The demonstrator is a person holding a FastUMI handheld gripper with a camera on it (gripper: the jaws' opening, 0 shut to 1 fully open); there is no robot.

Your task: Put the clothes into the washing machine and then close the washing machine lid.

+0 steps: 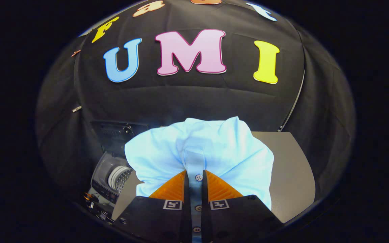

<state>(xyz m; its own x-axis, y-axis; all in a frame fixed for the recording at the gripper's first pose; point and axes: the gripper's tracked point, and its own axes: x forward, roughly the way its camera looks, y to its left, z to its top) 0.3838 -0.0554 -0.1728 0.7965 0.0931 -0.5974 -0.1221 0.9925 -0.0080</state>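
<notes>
A light blue shirt [211,148] hangs bunched in front of my fingers, above the grey table [292,172]. My gripper [195,177] is shut on the shirt's button placket, which runs down between the two fingers with three buttons showing. Down to the left of the fingers stands a small grey washing machine [108,179]. Its lid is up and its perforated drum [119,179] is visible through the opening. The shirt covers the table's far middle and hides part of the machine's right side.
The grey table stretches to the right of the shirt as far as its right edge. Black cloth walls close in behind and on both sides. A dark panel [118,131] stands behind the washing machine.
</notes>
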